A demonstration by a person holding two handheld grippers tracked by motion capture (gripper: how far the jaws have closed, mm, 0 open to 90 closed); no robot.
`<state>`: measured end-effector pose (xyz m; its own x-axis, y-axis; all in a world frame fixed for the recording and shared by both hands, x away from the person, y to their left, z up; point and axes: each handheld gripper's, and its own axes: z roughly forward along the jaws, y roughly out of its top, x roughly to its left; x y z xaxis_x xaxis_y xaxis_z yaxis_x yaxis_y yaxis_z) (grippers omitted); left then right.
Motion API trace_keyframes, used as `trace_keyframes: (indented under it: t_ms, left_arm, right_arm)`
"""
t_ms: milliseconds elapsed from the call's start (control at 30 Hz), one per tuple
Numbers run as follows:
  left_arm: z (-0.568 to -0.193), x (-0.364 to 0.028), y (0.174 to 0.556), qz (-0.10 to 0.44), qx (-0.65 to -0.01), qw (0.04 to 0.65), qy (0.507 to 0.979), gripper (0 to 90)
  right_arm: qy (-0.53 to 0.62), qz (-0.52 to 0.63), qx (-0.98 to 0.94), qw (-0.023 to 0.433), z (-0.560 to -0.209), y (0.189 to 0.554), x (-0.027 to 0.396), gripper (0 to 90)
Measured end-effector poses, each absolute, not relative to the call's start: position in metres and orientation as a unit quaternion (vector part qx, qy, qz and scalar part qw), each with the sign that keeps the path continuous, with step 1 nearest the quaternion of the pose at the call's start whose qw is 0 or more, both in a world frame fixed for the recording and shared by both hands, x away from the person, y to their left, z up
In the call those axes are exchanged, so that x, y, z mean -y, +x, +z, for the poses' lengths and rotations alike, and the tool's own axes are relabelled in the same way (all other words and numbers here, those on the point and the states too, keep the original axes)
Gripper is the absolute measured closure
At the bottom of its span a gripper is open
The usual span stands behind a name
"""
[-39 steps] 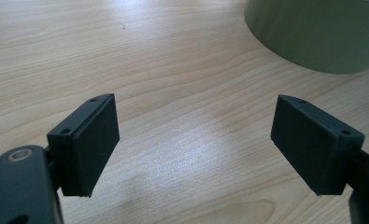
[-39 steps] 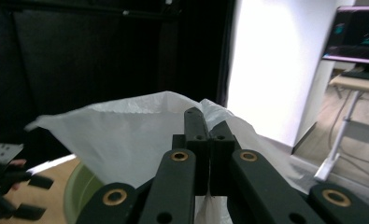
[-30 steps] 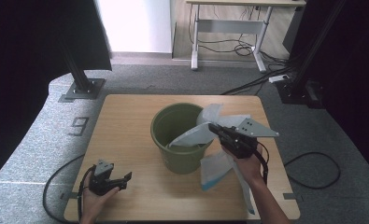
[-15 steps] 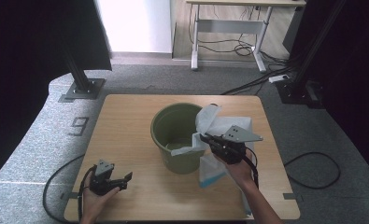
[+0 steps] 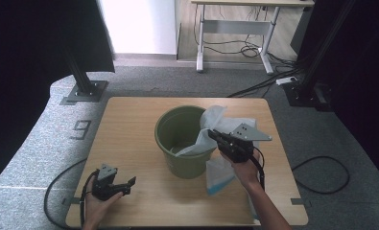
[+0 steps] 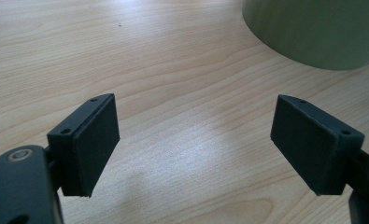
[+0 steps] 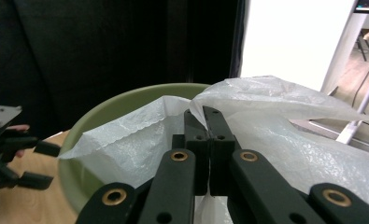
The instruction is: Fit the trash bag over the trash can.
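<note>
A green bucket (image 5: 182, 143) stands in the middle of the wooden table (image 5: 129, 120). A thin white plastic bag (image 5: 216, 115) hangs over its right rim, one flap inside, the rest draped down to the table outside. My right gripper (image 5: 215, 136) reaches over that rim from the right. In the right gripper view my right gripper (image 7: 204, 116) is shut on the bag (image 7: 275, 107) film above the bucket (image 7: 121, 102). My left gripper (image 5: 128, 184) rests at the table's front left, open, nothing between its pads (image 6: 91, 140); the bucket (image 6: 313, 28) wall stands beyond it.
The table's front edge runs just behind both hands. On the floor beyond are a white desk frame (image 5: 235, 38), loose cables (image 5: 264, 81) and two black stand bases (image 5: 84, 91). Dark curtains close in left and right.
My right gripper has shifted a little left toward the bucket with the bag, and the bag's flap has sunk lower into the bucket. The left gripper has stayed put.
</note>
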<state>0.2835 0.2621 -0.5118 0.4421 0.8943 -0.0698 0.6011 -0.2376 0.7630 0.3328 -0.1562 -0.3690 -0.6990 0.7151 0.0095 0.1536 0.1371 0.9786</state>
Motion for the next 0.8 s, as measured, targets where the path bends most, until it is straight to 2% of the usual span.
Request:
trace_keyframes:
  t_ms: [333, 433, 467, 500, 533, 633, 800]
  left_arm:
    - [-0.511, -0.263, 0.283, 0.196, -0.491, 0.376, 0.761, 15.4]
    - [-0.511, -0.264, 0.283, 0.196, -0.492, 0.376, 0.76, 15.4]
    - [-0.511, -0.264, 0.284, 0.196, -0.492, 0.376, 0.761, 15.4]
    - [-0.511, -0.264, 0.284, 0.196, -0.492, 0.376, 0.761, 15.4]
    - [-0.512, -0.264, 0.284, 0.196, -0.491, 0.375, 0.761, 15.4]
    - [-0.512, -0.264, 0.284, 0.195, -0.491, 0.375, 0.762, 15.4]
    - [-0.512, -0.263, 0.284, 0.196, -0.491, 0.376, 0.761, 15.4]
  right_arm:
    - [0.287, 0.575, -0.736, 0.214, -0.373, 0.335, 0.136, 88.1]
    - [0.29, 0.573, -0.738, 0.207, -0.377, 0.334, 0.136, 84.8]
    - [0.286, 0.571, -0.742, 0.204, -0.378, 0.332, 0.137, 78.8]
    - [0.286, 0.571, -0.742, 0.204, -0.378, 0.332, 0.137, 78.8]
    - [0.285, 0.571, -0.742, 0.206, -0.378, 0.331, 0.138, 74.9]
    - [0.283, 0.574, -0.736, 0.221, -0.376, 0.321, 0.141, 56.3]
    - [0.284, 0.579, -0.725, 0.242, -0.372, 0.294, 0.155, 37.1]
